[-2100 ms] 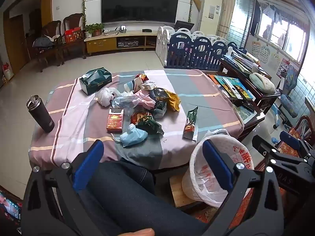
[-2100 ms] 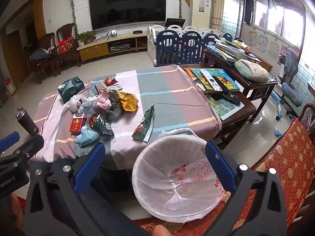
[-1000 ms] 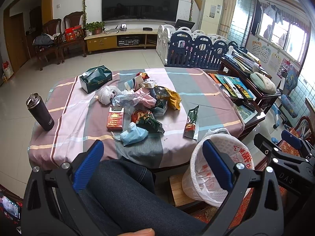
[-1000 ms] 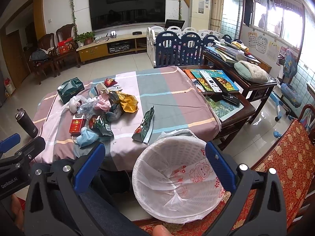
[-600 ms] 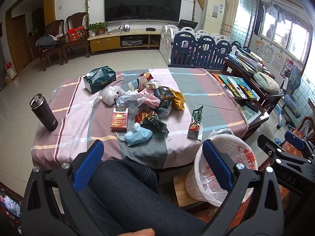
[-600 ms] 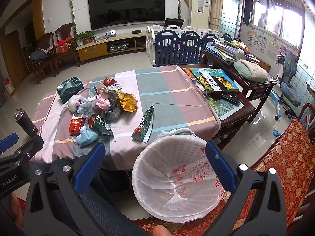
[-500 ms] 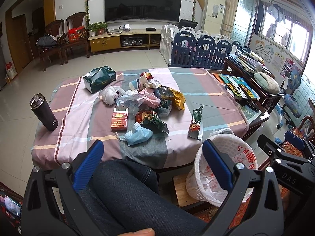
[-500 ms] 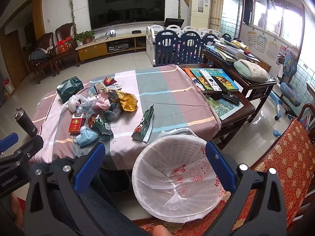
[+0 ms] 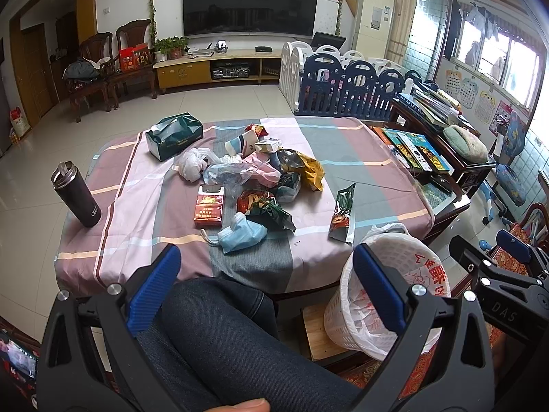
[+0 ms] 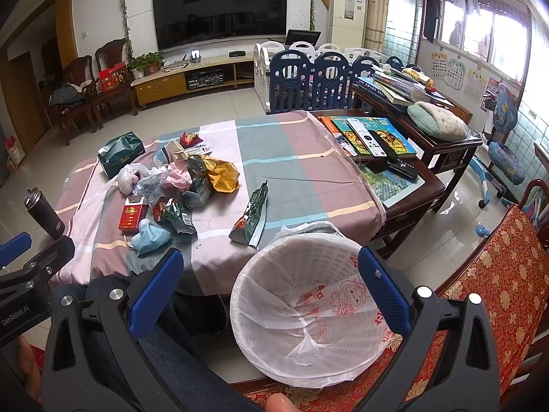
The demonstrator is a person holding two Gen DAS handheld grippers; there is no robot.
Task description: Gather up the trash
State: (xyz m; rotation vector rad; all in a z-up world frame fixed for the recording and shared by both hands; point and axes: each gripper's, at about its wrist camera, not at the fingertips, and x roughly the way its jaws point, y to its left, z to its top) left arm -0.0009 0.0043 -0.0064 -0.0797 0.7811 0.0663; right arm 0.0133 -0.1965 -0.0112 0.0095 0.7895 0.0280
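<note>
Both grippers – left gripper point(image 9: 264, 285) and right gripper point(image 10: 267, 285) – hover spread wide, empty, above the person's lap; wrappers point(image 9: 264, 185) litter the table, lined wastebasket point(image 10: 308, 309) beside it, likely for easy drops.

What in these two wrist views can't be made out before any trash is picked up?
- Trash pile, both views: its lower pieces are covered by the wrappers on top.
- Waste basket: the left view shows only its outside; in the right view, the right gripper's finger covers part of the rim.
- Red packet: print too small to read.
- Under the table: hidden by cloth and leg.
</note>
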